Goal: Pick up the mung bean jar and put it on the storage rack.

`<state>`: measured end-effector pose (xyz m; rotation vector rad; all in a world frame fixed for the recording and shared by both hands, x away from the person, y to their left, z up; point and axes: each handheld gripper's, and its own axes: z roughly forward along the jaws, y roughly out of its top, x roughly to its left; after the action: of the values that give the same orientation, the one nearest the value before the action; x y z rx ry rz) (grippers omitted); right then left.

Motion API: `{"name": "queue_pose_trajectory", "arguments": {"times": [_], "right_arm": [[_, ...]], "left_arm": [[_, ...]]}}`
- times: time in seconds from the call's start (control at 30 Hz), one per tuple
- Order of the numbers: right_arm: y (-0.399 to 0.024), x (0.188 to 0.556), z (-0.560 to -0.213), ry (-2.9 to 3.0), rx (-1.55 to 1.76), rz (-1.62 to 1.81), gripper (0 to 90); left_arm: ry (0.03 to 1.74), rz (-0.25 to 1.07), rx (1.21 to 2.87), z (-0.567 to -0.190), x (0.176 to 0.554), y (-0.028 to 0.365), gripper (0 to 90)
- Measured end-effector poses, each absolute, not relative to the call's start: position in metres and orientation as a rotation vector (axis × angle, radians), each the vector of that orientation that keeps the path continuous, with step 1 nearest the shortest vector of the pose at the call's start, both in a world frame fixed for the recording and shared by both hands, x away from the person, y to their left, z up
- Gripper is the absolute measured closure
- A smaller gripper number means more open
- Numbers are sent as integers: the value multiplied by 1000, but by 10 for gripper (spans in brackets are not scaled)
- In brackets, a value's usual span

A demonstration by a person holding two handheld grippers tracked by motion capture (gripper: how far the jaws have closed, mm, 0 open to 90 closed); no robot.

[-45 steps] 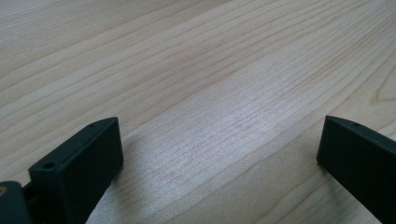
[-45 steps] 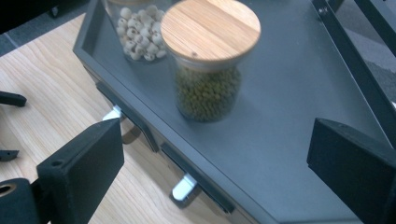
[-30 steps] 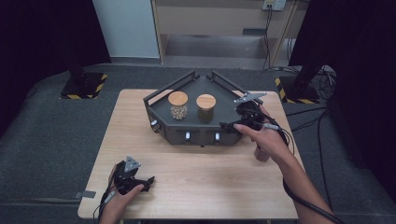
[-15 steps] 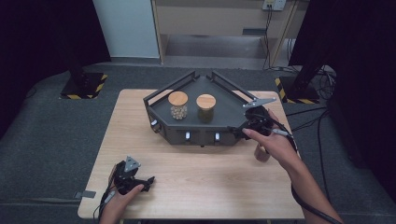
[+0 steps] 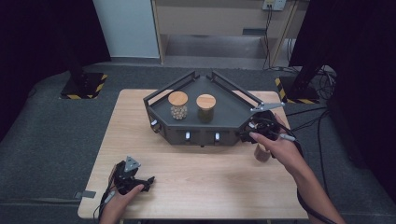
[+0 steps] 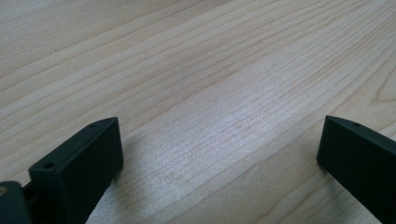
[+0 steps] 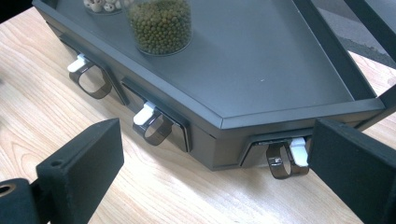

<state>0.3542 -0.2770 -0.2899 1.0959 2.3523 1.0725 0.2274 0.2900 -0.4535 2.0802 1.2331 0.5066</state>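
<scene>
Right hand-held gripper (image 7: 210, 186) faces the tray's corner drawer pull

Jaws apart, it sits just before the ring pull (image 7: 282, 161) on the dark tray (image 5: 233, 112); left hand-held gripper (image 5: 140, 183), also apart, rests far off on the tabletop (image 5: 210, 172).

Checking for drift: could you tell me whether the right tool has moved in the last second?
Yes. The right tool slid a little along the grey tray's right corner, away from the jars.

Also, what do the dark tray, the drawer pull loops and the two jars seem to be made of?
The tray looks like matte dark grey metal or painted board: even, dull sheen, crisp edges. The pull loops seem smoky translucent plastic, since wood shows through them, with white clips. The jars look like clear glass or plastic, their contents visible, with pale wooden-looking lids.
</scene>
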Motion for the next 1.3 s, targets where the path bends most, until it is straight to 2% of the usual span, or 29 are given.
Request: {"name": "queue_pose_trajectory", "arguments": {"times": [1.3], "right_arm": [[-318,332,-312,2317,1175,1054,39]], "left_arm": [[1234,507,2079,-454,227,290,0]]}}
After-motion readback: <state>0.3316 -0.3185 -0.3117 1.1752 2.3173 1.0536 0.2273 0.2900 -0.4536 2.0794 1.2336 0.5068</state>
